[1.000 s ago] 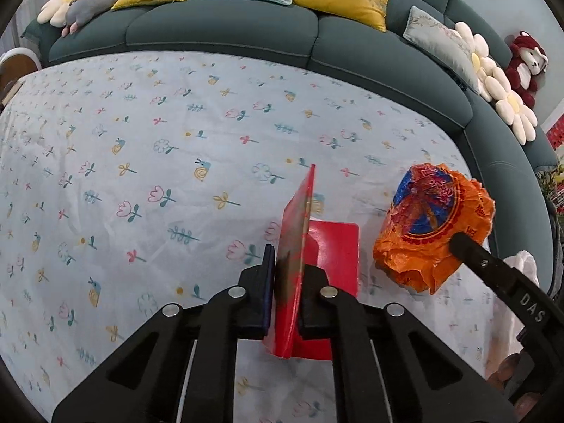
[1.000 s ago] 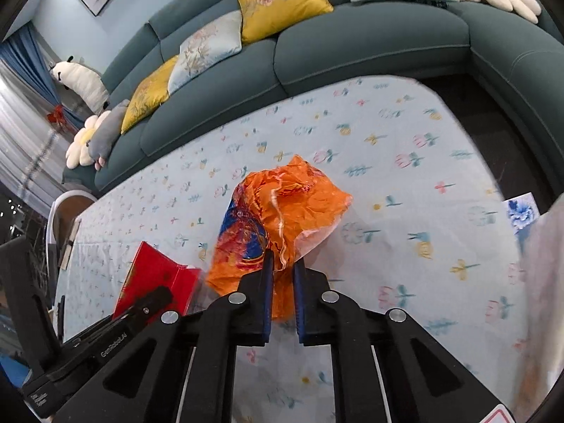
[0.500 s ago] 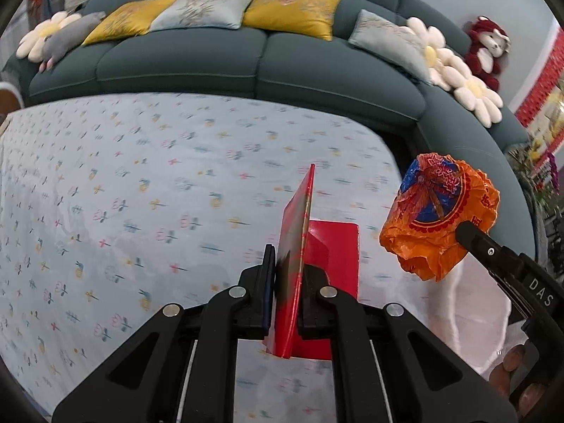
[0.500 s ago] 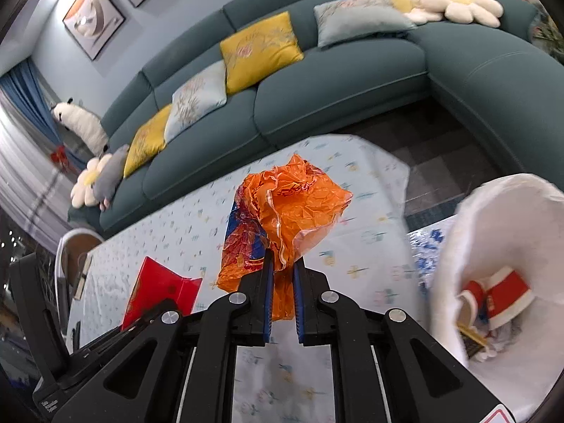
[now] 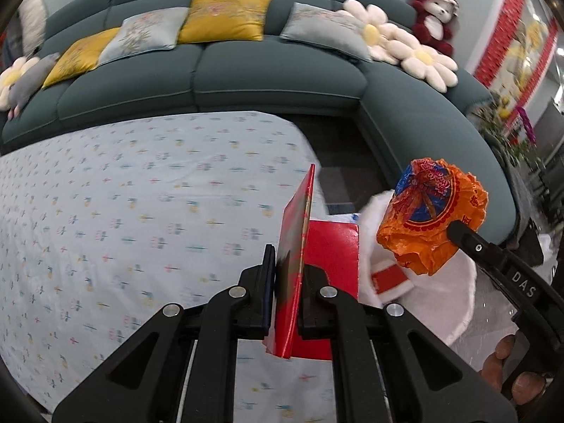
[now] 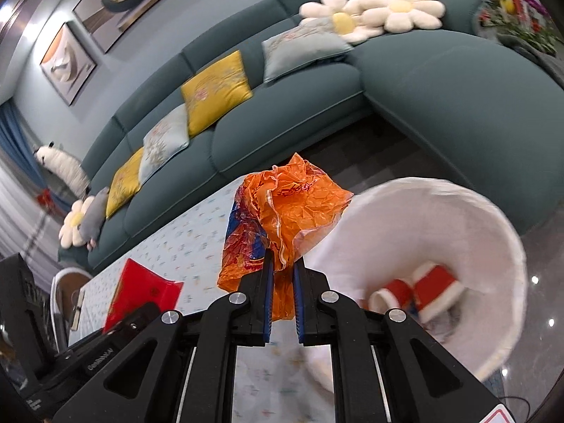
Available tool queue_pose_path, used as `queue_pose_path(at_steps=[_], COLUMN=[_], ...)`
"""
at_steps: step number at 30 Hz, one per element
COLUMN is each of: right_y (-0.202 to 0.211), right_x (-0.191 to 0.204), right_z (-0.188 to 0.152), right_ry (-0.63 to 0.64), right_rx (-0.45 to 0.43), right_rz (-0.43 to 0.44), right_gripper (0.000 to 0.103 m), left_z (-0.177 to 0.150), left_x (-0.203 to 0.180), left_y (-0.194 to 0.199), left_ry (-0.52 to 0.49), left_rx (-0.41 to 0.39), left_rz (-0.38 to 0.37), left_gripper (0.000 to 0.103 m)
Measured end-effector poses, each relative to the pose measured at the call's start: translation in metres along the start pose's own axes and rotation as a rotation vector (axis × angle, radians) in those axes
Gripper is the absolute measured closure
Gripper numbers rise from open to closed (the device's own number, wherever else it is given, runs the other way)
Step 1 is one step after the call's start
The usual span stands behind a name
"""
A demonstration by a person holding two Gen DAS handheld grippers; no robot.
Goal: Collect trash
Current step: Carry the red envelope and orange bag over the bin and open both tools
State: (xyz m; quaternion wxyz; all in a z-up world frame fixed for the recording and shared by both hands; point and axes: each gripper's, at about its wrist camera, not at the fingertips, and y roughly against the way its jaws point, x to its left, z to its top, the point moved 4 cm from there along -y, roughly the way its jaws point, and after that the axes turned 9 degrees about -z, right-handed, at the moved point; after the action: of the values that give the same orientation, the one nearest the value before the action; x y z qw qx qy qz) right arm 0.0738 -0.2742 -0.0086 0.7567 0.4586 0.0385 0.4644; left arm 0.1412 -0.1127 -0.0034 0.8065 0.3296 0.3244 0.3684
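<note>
Orange crinkled wrapper [image 6: 278, 218], pinched by the right gripper [image 6: 281, 282], could snag on the white bin [image 6: 493, 232] rim; left gripper [image 5: 286, 278] clamps a red card [image 5: 296, 243].

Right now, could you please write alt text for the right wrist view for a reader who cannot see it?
The right gripper holds a crumpled orange wrapper between its fingers, beside an open white bin with red-and-white trash inside. Behind lie a floral tablecloth and a teal sofa with cushions; at lower left the left gripper holds a red packet.
</note>
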Motion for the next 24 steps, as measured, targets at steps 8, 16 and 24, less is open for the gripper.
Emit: queue_pose_path(at_steps=[8,16,24], right_y=[0.021,0.031,0.024], right_x=[-0.047,-0.079,-0.089], right_z=[0.006,0.002,0.004], right_ry=[-0.065,-0.094,-0.124], right_rx=[-0.030,-0.054,-0.040], right_rz=[-0.023,-0.083,-0.056], right_gripper=[0.093,0.093,0.093], left_z=[-0.008,-0.016,-0.020], left_x=[-0.056,-0.091,-0.112], left_y=[-0.014,-0.031,-0.043], left_ry=[-0.077,-0.124,-0.149], left_rx=[0.030,0.062,0.079], left_rz=[-0.043,-0.055,-0.049], left_gripper=[0.094,0.094,0.094])
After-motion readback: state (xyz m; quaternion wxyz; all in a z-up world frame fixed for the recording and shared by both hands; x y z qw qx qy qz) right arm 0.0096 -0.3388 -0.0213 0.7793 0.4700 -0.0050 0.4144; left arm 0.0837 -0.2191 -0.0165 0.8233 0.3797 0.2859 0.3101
